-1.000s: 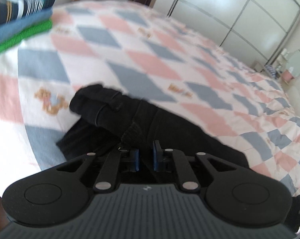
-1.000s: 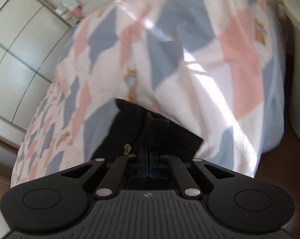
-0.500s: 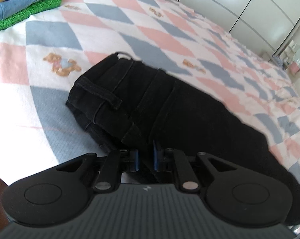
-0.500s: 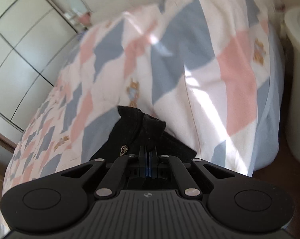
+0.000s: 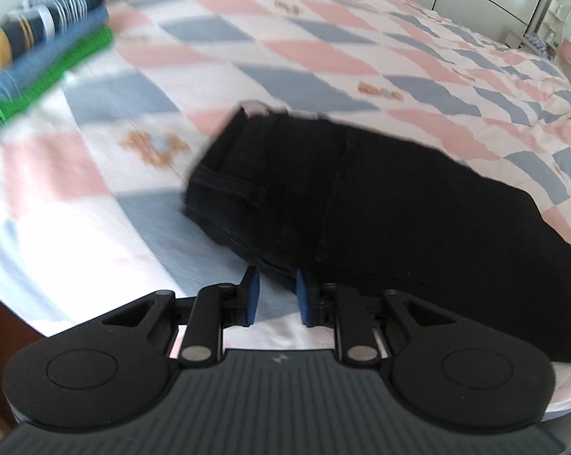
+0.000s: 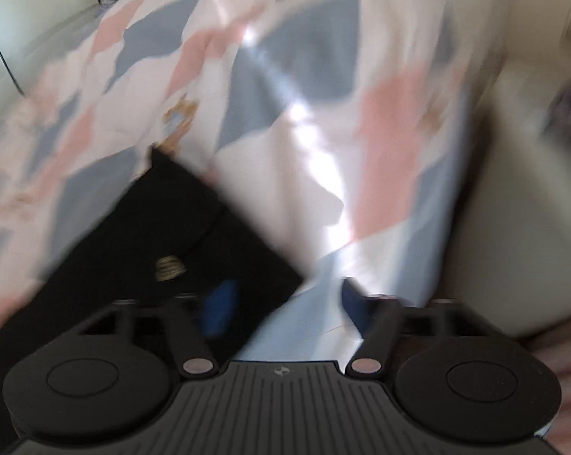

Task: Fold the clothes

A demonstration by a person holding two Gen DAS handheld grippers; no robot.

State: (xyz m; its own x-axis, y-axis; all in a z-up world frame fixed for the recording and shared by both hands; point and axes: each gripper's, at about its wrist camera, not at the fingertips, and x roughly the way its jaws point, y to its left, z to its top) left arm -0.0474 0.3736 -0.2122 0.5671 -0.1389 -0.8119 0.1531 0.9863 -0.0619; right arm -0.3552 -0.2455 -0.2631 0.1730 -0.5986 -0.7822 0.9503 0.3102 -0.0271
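Black trousers (image 5: 361, 204) lie folded lengthwise on the bed, waistband to the left. My left gripper (image 5: 274, 295) is open and empty, just in front of the trousers' near edge, its blue pads (image 5: 252, 295) over the bedspread. In the blurred right wrist view the trousers (image 6: 179, 235) lie at lower left with a brass button showing. My right gripper (image 6: 285, 303) is wide open and empty, its left pad (image 6: 221, 307) over the black cloth, the right one over the bedspread.
The bed (image 5: 323, 49) has a pink, blue and white diamond quilt. A stack of folded clothes (image 5: 38, 60) sits at far left. White wardrobes and a small mirror stand behind. A pale bin (image 6: 520, 197) stands beside the bed edge.
Both grippers opened and let go of the trousers, which now lie flat on the bed. Both grippers pulled back slightly; the right view swung quickly.
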